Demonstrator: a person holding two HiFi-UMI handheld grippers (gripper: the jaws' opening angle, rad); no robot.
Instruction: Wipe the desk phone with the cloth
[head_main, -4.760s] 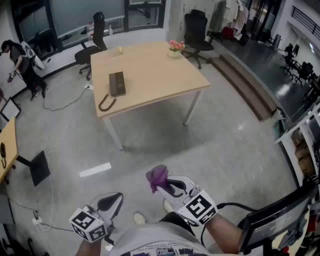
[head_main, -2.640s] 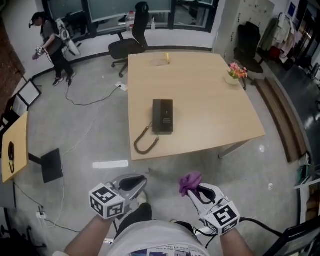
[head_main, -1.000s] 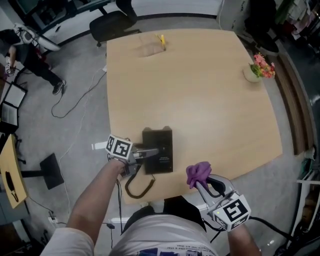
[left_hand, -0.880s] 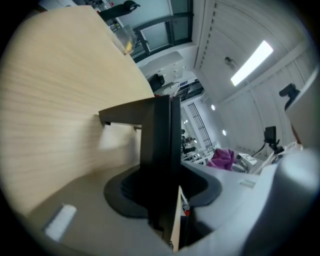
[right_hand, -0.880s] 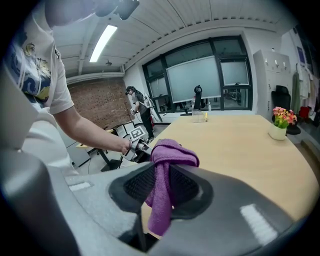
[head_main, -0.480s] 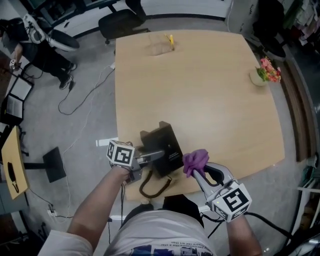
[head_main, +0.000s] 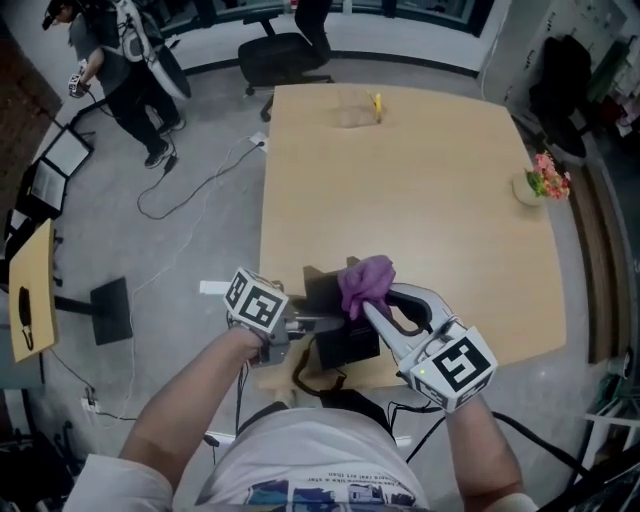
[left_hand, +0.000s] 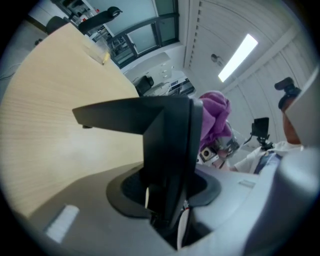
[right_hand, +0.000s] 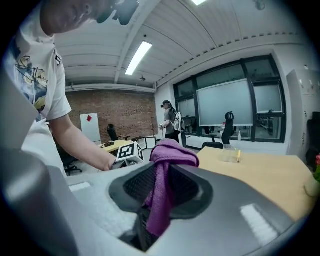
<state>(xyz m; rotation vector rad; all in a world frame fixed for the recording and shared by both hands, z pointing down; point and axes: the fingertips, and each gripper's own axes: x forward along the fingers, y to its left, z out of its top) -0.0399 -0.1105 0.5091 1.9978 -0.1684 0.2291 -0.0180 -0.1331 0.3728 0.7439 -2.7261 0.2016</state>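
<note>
Wooden table (head_main: 430, 230), flowers (head_main: 550, 177) in pot (head_main: 524, 192), phone (head_main: 350, 342) in left tongs (head_main: 322, 322)

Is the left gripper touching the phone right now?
Touching. In the left gripper view the left gripper is clamped on the phone: its jaws, which have just been closing, press the black body between them.

Evenly bright under ceiling strip lights (right_hand: 137, 58); fisheye edges seemingly blurred.

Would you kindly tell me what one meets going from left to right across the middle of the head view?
black floor stand base → left hand-held gripper → purple cloth → pot of pink flowers
</note>
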